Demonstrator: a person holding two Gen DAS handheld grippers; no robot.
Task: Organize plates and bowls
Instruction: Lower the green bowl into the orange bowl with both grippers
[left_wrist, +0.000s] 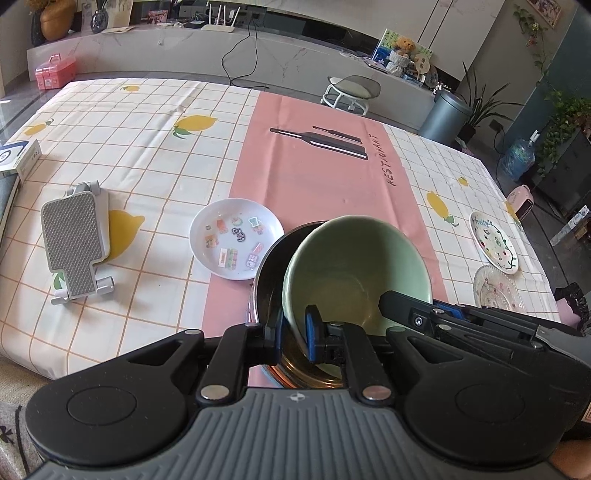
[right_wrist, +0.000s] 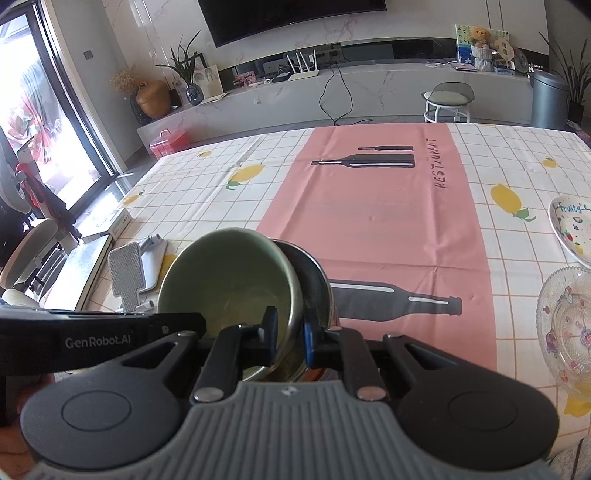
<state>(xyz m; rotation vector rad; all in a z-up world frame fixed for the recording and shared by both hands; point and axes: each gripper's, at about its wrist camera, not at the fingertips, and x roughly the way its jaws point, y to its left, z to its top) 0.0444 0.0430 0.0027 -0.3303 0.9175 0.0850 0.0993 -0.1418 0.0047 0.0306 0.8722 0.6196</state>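
Note:
A pale green bowl (left_wrist: 351, 266) (right_wrist: 221, 273) leans tilted inside a steel bowl (left_wrist: 269, 273) (right_wrist: 314, 280) on the pink strip of the tablecloth, close to the near edge. My left gripper (left_wrist: 291, 332) is shut on the green bowl's near-left rim, blue pad inside and black finger outside. From the right, my right gripper (left_wrist: 408, 302) (right_wrist: 288, 332) clamps the opposite rim of the same bowl. The left gripper's finger (right_wrist: 177, 325) shows as a black bar in the right wrist view. A white plate with stickers (left_wrist: 236, 240) lies just left of the bowls.
A white "fruity" plate (left_wrist: 495, 240) (right_wrist: 569, 229) and a clear glass plate (left_wrist: 496, 288) (right_wrist: 565, 325) lie near the table's right edge. A grey phone stand (left_wrist: 74, 240) (right_wrist: 127, 273) and a box (left_wrist: 18, 158) sit at the left.

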